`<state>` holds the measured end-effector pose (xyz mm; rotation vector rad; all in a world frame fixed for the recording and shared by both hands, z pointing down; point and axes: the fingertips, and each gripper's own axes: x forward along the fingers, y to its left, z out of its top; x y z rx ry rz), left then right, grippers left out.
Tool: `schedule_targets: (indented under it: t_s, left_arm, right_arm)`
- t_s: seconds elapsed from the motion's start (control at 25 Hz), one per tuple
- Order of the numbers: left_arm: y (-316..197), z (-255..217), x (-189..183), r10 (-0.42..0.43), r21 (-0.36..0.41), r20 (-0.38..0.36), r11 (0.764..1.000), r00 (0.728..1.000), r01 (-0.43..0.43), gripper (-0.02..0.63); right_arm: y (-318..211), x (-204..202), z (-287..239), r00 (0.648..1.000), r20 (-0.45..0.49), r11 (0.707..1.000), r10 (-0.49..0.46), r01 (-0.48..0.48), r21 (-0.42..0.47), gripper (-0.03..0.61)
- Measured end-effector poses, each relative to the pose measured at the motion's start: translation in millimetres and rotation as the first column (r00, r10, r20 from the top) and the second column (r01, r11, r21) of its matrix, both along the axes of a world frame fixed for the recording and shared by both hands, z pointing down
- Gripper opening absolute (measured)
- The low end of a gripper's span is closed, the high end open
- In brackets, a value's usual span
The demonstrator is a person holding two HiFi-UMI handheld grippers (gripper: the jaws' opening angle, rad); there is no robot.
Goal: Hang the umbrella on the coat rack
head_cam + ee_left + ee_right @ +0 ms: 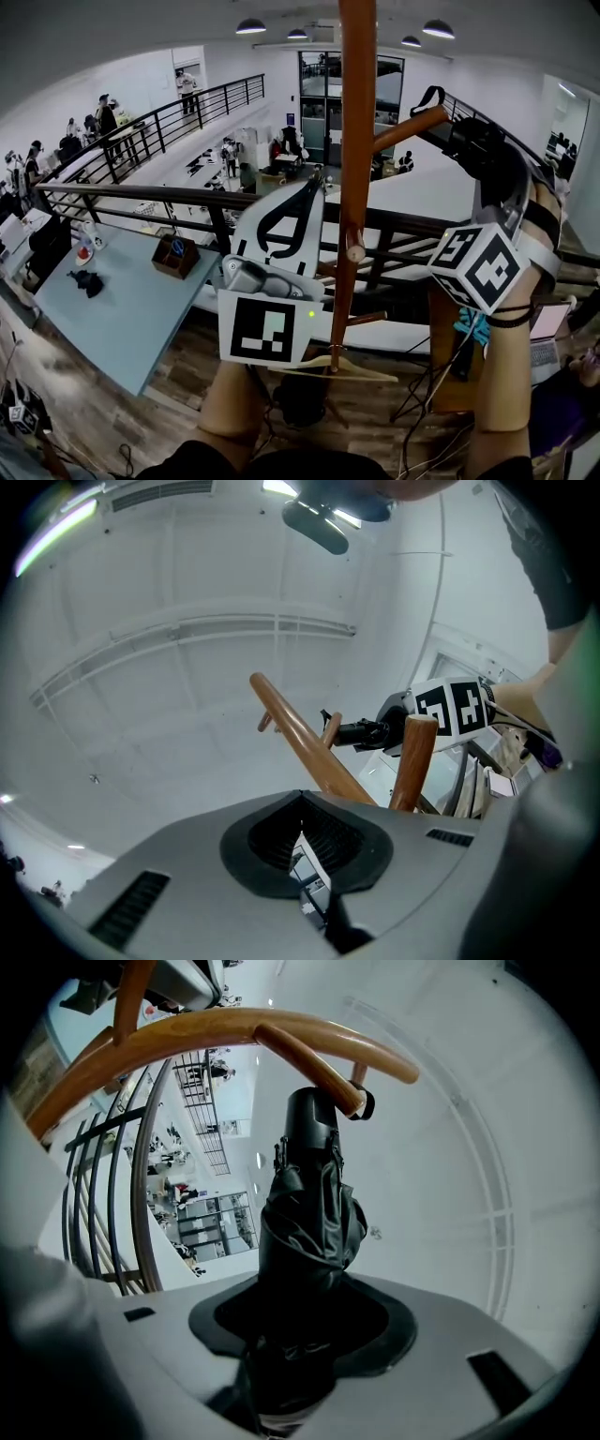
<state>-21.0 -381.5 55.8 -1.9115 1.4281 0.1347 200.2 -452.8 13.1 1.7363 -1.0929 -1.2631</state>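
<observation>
Now, in the head view, you are raising both arms toward the coat rack (356,141), whose brown pole is running up the middle of the picture. Your left gripper (314,185) is sitting just left of the pole with its jaws drawn together at the tips and nothing between them. Your right gripper (495,169) is reaching up on the right and gripping the folded black umbrella (467,139). The umbrella's far end is sitting at the tip of a slanting peg (408,131), and its strap (433,94) is arching just above that tip. A wooden hanger (328,367) is hanging low on the pole, and beyond the dark railing (141,192) a pale blue counter (131,300) is standing lower down on the left.

In the left gripper view, the left gripper (300,803) is showing its jaws closed on each other and empty. Past them the pole (300,742) is slanting upward, a peg (412,761) is rising beside it, and the umbrella's end (361,731) is poking in from the right.

In the right gripper view, the right gripper (305,1321) is clamping the umbrella (309,1213), which is filling the gap between the jaws and standing straight out from them. Its top is touching the underside of a peg (309,1054), and the strap (366,1105) is showing as a small black loop right at the peg's tip. You cannot tell from here whether the loop is around the peg.
</observation>
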Motion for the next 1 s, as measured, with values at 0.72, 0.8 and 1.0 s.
schedule_targets:
  t_s: [0.72,0.8,1.0]
  left_arm:
    - [2,5,-2,0.067,-0.012,-0.01,0.998,0.998,-0.067,0.011]
    - [2,5,-3,0.068,-0.014,-0.013,0.998,0.998,-0.068,0.011]
    - [-2,2,-3,0.07,-0.013,-0.015,0.997,0.997,-0.07,0.011]
  right_arm:
    - [10,16,1,0.991,0.132,0.997,-0.021,0.03,-0.072,0.218]
    - [11,16,0,0.988,0.15,0.996,-0.029,0.04,-0.074,0.218]
    - [13,17,0,0.983,0.178,0.996,-0.048,0.061,-0.072,0.218]
